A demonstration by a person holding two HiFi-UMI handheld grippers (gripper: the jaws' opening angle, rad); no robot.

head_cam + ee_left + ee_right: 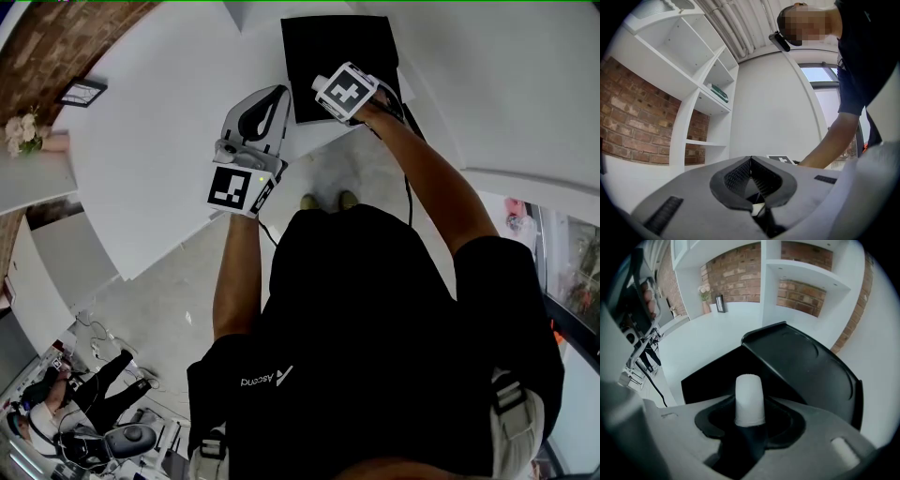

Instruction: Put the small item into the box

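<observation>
A black box (323, 47) stands open on the white table (159, 141); in the right gripper view its dark inside (717, 380) lies just ahead and its raised lid (806, 366) stands to the right. My right gripper (750, 419) is shut on a small white cylinder (749, 390), which stands upright between the jaws over the box's near edge. In the head view the right gripper (339, 91) hovers over the box and hides the cylinder. My left gripper (274, 97) is just left of the box, above the table; its ribbed jaws (750, 161) meet, with nothing between them.
White shelves against a brick wall hold a vase of flowers (704, 296) and a picture frame (720, 303). The table's front edge runs close to the person's feet (328, 201). Cables and gear (94, 412) lie on the floor at the lower left.
</observation>
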